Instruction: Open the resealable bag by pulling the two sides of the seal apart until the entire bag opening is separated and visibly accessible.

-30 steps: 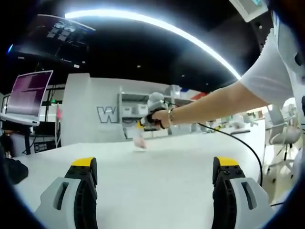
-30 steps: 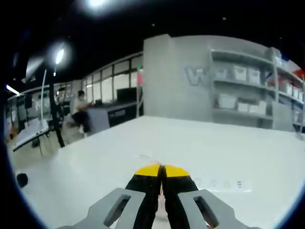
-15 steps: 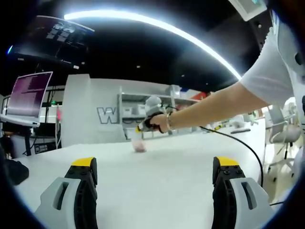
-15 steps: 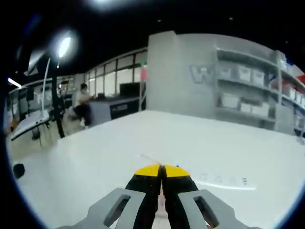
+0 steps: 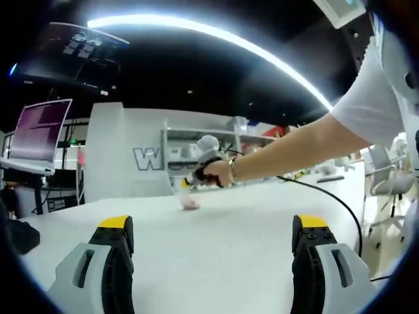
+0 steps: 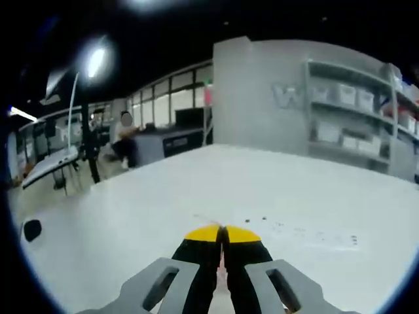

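In the left gripper view my left gripper [image 5: 213, 224] stands open low over the white table [image 5: 222, 248], its yellow-tipped jaws wide apart with nothing between them. Far across the table a person's hand holds my right gripper [image 5: 196, 175], and a small pinkish resealable bag [image 5: 188, 201] hangs from it down to the tabletop. In the right gripper view my right gripper [image 6: 220, 232] is shut, with a thin clear edge of the bag [image 6: 208, 220] sticking out past the yellow tips.
A black cable [image 5: 337, 199] trails over the table's right side. A lit monitor [image 5: 42, 127] stands at the left and a chair [image 5: 381, 184] at the right. Shelves [image 6: 347, 124] line the grey back wall. A seated person [image 6: 126, 140] is far off.
The right gripper and the hand on it have shifted slightly left and down with the bag, and its view has turned a little. The left gripper has not moved.
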`<state>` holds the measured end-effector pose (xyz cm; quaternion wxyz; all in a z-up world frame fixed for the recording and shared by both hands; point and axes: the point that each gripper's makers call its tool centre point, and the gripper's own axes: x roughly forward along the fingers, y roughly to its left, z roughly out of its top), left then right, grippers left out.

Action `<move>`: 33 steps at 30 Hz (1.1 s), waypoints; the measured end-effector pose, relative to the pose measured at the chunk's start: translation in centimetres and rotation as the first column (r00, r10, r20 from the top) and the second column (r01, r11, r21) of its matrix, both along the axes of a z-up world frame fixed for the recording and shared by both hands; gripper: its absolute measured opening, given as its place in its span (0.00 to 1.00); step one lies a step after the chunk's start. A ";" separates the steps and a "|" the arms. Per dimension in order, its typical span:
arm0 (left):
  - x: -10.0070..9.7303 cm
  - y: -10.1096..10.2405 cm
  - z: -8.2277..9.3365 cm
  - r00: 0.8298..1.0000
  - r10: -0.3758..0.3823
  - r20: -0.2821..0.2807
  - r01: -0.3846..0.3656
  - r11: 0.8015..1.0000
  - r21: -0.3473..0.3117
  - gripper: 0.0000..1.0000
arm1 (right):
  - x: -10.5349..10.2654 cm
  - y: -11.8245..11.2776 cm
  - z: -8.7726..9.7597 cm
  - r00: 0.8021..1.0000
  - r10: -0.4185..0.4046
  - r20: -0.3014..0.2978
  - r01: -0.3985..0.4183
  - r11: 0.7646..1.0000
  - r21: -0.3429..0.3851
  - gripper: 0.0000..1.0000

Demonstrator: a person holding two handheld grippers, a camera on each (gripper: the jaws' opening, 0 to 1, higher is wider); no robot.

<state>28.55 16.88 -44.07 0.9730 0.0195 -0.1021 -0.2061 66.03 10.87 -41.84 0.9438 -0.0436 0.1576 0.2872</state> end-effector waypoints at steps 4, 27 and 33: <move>-0.1 0.0 0.1 1.000 -0.001 0.001 0.001 1.000 -0.010 0.99 | -0.5 0.6 -0.5 1.000 0.023 -0.008 -0.023 1.000 -0.006 0.00; -0.1 0.1 0.1 1.000 -0.001 0.002 0.001 1.000 -0.013 0.99 | -2.7 3.1 -4.5 0.993 0.101 -0.067 -0.104 0.994 -0.042 0.00; -0.1 0.2 0.2 1.000 -0.001 0.003 0.001 1.000 -0.020 0.99 | -3.5 3.5 -5.0 0.991 0.126 -0.056 -0.129 0.989 -0.067 0.00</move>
